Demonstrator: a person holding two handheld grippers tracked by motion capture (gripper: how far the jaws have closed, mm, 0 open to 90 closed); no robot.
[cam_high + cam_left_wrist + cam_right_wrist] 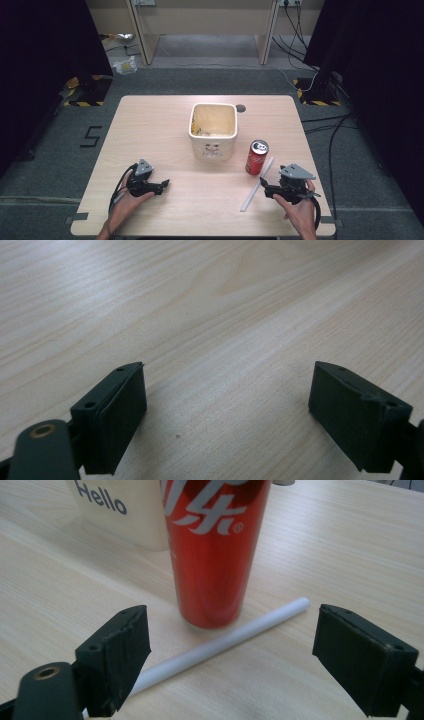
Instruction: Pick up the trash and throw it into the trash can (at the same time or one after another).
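Note:
A red soda can (257, 157) (215, 550) stands upright right of a cream square bin (213, 131) (125, 510) printed with "Hello". A white straw (257, 184) (225, 642) lies flat just in front of the can. My right gripper (265, 188) (230, 657) rests on the table near the straw, open, with the straw passing between its jaws and the can straight ahead. My left gripper (164, 185) (227, 415) sits at the front left, open over bare wood, nothing between its jaws.
The light wooden table (150, 120) has a small round hole (241, 108) at the back behind the bin. Dark curtains stand at both sides. Cables (325, 130) run across the grey floor on the right.

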